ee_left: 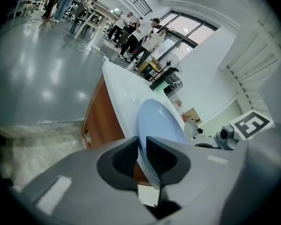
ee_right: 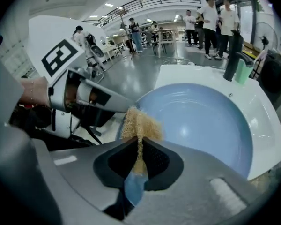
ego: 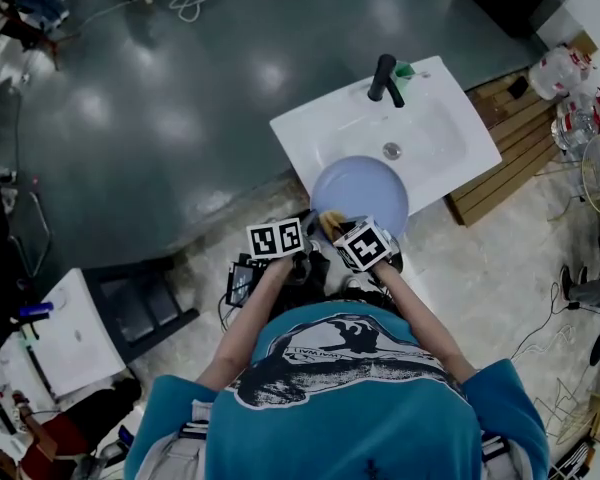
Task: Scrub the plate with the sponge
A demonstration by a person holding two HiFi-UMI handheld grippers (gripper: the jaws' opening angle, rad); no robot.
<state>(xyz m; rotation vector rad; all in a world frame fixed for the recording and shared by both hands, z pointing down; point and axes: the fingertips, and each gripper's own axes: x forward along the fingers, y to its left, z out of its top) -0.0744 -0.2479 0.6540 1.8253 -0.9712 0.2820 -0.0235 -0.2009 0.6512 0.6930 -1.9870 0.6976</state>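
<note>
A pale blue plate (ego: 360, 192) is held over the front of the white sink (ego: 450, 118). My left gripper (ee_left: 139, 150) is shut on the plate's near rim (ee_left: 159, 121), seen edge-on between the pads. My right gripper (ee_right: 139, 154) is shut on a tan fibrous sponge (ee_right: 139, 125), whose tuft sticks out past the jaws over the near edge of the plate (ee_right: 201, 121). In the head view both grippers sit side by side at the plate's near edge, left gripper (ego: 302, 230), right gripper (ego: 342, 230), with the sponge (ego: 330, 222) between them.
A black tap (ego: 384, 76) and a green bottle (ego: 404, 70) stand at the sink's back edge. The drain (ego: 391, 150) lies beyond the plate. Wooden pallets (ego: 510, 138) lie right of the sink. People stand far off (ee_right: 215, 13).
</note>
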